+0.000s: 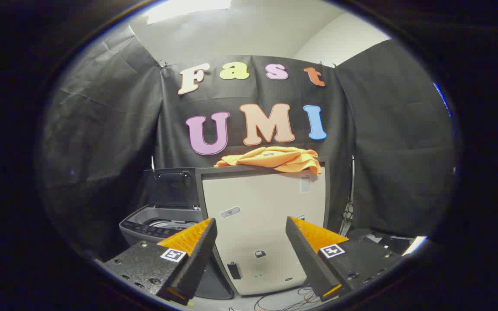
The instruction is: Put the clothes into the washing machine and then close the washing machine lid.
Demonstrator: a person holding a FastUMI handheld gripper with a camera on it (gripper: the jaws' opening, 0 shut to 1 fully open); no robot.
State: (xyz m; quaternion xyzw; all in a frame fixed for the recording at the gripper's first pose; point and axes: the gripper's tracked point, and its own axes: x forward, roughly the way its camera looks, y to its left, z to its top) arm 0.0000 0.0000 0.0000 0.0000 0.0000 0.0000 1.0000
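Clothes (pixel 275 159), an orange bundle, are seen heaped atop the white cabinet (pixel 262 224), beside which the washing machine (pixel 162 222) stands lid-raised; the tongs (pixel 251 239) are held open and empty, so approach and grasp are judged next.

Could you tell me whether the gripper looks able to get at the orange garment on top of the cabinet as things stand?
Probably yes. The gripper is open and holds nothing, and the orange garment lies uncovered on top of the white cabinet, beyond the fingers and higher up. Nothing stands between them; the gripper would have to rise and move forward.
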